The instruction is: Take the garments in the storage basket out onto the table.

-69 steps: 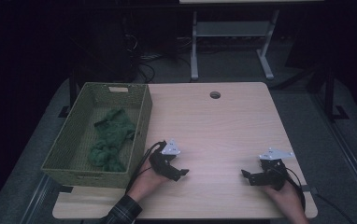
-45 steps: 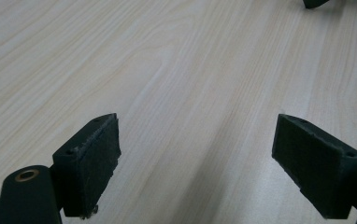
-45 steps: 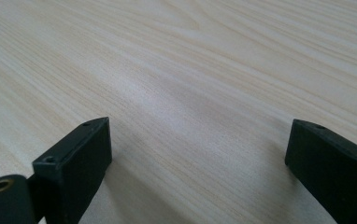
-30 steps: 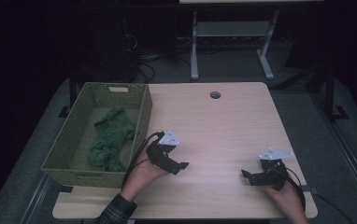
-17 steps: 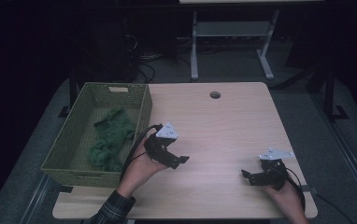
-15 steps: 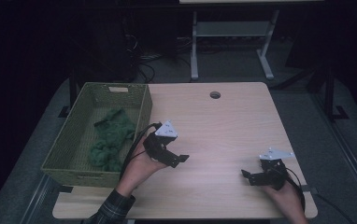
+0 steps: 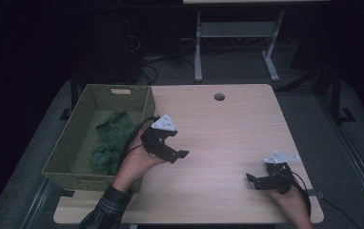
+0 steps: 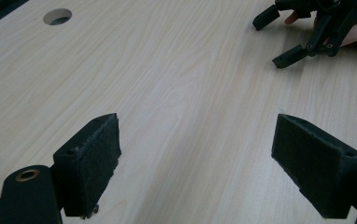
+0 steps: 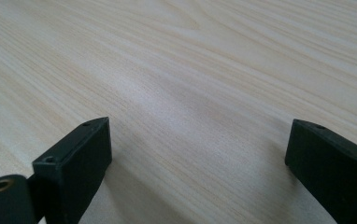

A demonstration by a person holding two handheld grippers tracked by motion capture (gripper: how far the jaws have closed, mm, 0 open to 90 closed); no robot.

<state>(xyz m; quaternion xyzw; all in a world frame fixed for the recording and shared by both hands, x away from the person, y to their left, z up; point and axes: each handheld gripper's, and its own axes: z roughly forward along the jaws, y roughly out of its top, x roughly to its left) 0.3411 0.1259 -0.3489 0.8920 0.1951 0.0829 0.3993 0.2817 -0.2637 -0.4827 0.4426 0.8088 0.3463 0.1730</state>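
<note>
Left gripper (image 7: 170,151) hangs just right of the green woven basket (image 7: 75,143), its jaws spread wide and holding nothing; the left gripper view shows bare light wood between the two black pads (image 8: 92,163). From the table's centre it sits at about nine o'clock, with its grey three-cornered plate tilted upward. A crumpled green cloth (image 7: 111,143) lies inside the basket, just beside the left hand (image 7: 132,167) at its ten o'clock, apart from the jaws. Over at about four o'clock on the wooden table (image 7: 227,129), the right gripper (image 7: 258,181) rests low near the front edge, likewise released with nothing between its jaws, well apart from the left one. A round cable hole (image 7: 219,97) lies at twelve o'clock near the far edge.
</note>
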